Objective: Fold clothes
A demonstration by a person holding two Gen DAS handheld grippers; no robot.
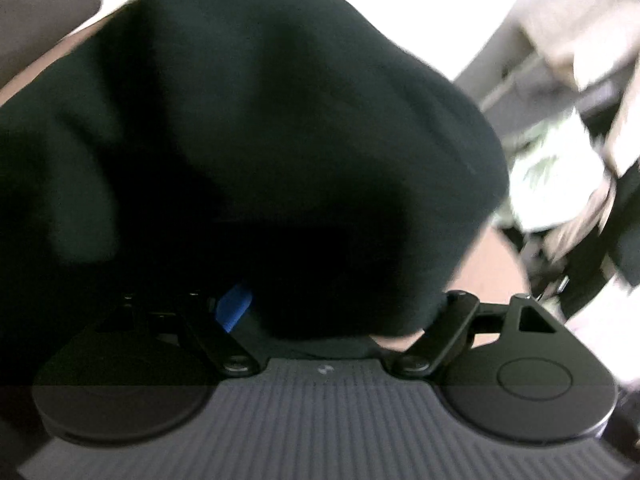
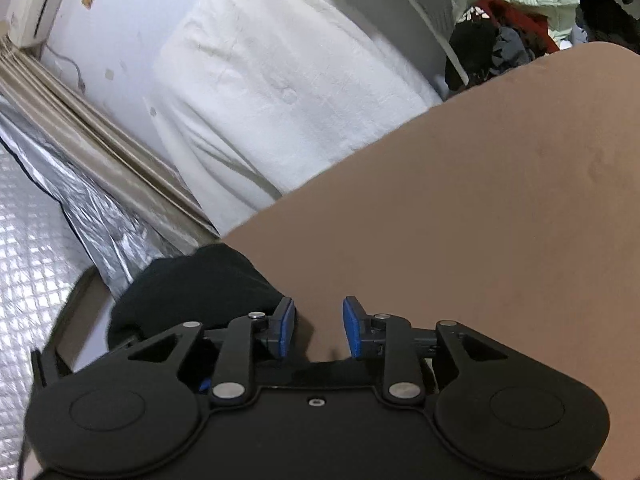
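Over the brown table [image 2: 480, 208] we're watching the black garment [image 1: 256, 152] draping limp across our left gripper [image 1: 328, 320], its fingers buried, grip unclear. Our right gripper [image 2: 319, 328] is gaping, holding nothing. Soft, light cloth; a hem looks best for pinching.

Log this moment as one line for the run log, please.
task: fold clothes | left tongs: buried in black garment, state unclear | right tongs: open, empty, over brown table | clothes pile behind table
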